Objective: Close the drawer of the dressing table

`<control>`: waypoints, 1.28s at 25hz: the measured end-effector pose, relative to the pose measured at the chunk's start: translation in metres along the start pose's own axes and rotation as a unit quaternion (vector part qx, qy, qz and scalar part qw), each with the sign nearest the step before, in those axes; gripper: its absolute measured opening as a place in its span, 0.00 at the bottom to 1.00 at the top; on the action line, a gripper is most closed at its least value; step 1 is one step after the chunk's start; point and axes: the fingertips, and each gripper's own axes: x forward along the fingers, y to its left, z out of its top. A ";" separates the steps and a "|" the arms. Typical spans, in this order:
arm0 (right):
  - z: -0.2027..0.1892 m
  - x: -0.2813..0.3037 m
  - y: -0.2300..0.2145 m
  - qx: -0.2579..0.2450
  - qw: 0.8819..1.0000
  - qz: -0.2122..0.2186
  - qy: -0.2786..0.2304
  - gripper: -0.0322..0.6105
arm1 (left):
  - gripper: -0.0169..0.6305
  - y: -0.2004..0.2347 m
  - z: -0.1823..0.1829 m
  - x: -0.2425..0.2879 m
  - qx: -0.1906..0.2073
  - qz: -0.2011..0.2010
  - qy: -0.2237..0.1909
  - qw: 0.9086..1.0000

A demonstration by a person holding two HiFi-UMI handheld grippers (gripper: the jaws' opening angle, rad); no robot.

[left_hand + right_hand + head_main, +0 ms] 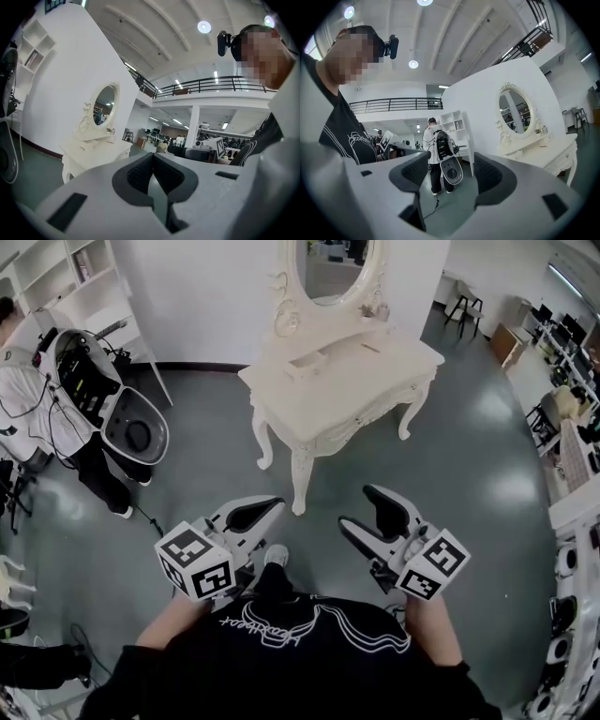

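The white dressing table point(323, 399) with its oval mirror point(330, 268) stands on the grey floor ahead of me. A small drawer point(307, 360) of its upper shelf sticks out over the tabletop. Both grippers hang level well short of the table, touching nothing. My left gripper point(267, 507) is shut, its dark pads meeting with nothing between them point(153, 161); the table point(93, 154) shows to its left. My right gripper point(358, 507) stands wide open and empty point(450, 173), with the table point(539, 150) at its right.
A person point(56, 409) carrying a white equipment pack point(112, 399) stands at the left, with a cable on the floor nearby. A white shelf unit point(66, 277) is at the back left. Desks and chairs point(562, 399) line the right side.
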 end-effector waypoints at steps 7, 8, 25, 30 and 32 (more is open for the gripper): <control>-0.007 0.015 -0.025 0.009 0.999 -0.036 0.016 0.52 | 0.03 0.024 0.001 -0.001 -0.008 0.007 -0.004 1.000; -0.008 0.019 -0.029 0.010 0.999 -0.038 0.018 0.52 | 0.03 0.029 0.001 0.001 -0.010 0.007 -0.003 1.000; -0.020 0.130 -0.155 0.035 0.993 -0.094 0.058 0.51 | 0.03 0.184 0.021 0.089 -0.049 -0.029 0.041 0.998; -0.024 0.169 -0.187 0.045 0.991 -0.108 0.066 0.51 | 0.03 0.234 0.030 0.111 -0.055 -0.038 0.054 0.996; -0.026 0.183 -0.199 0.050 0.990 -0.113 0.072 0.51 | 0.03 0.251 0.036 0.119 -0.052 -0.041 0.059 0.996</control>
